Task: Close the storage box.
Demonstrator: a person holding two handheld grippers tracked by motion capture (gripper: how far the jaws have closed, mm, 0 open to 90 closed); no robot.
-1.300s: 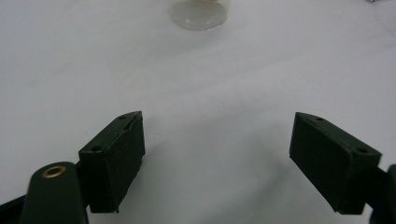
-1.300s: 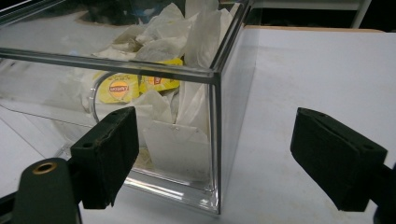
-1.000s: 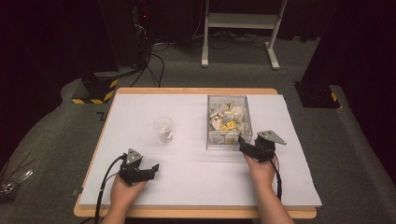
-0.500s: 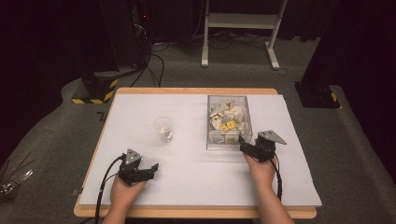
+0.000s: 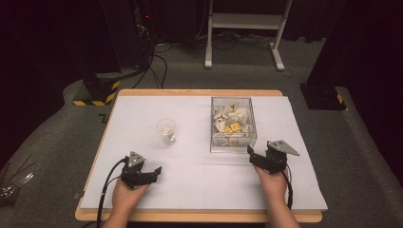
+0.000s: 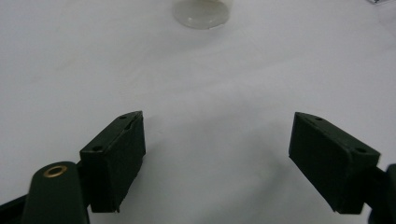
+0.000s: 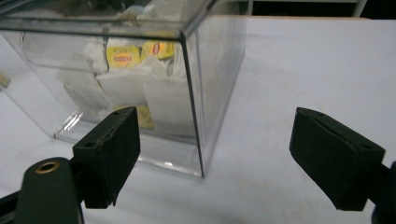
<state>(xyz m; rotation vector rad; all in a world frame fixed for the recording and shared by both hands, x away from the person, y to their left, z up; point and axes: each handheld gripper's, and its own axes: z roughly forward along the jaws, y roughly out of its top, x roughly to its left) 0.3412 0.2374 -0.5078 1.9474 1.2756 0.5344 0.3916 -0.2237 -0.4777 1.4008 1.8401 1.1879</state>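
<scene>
A clear plastic box (image 5: 233, 142) holds several tea bags (image 5: 232, 121), some with yellow tags (image 7: 123, 56). It stands right of the table's middle. A small clear glass cup (image 5: 166, 130) stands to its left, with something pale in its bottom. My left gripper (image 5: 154, 173) rests low near the front left, open and with nothing between its fingers. In the left gripper view (image 6: 217, 116) the cup's base (image 6: 201, 11) lies ahead. My right gripper (image 5: 252, 156) is just in front of the box's near right corner, open and empty. The right gripper view (image 7: 215, 112) looks straight at the box's corner edge (image 7: 191, 93).
A white sheet (image 5: 199, 185) covers the wooden table (image 5: 190, 216). Bare sheet lies between the two hands and right of the box. Beyond the table are a grey floor, cables (image 5: 154, 61) and a white stand (image 5: 242, 28).
My right gripper has shifted slightly to the right and toward the near edge, a little away from the box. The left gripper, the cup and the box have stayed put.
</scene>
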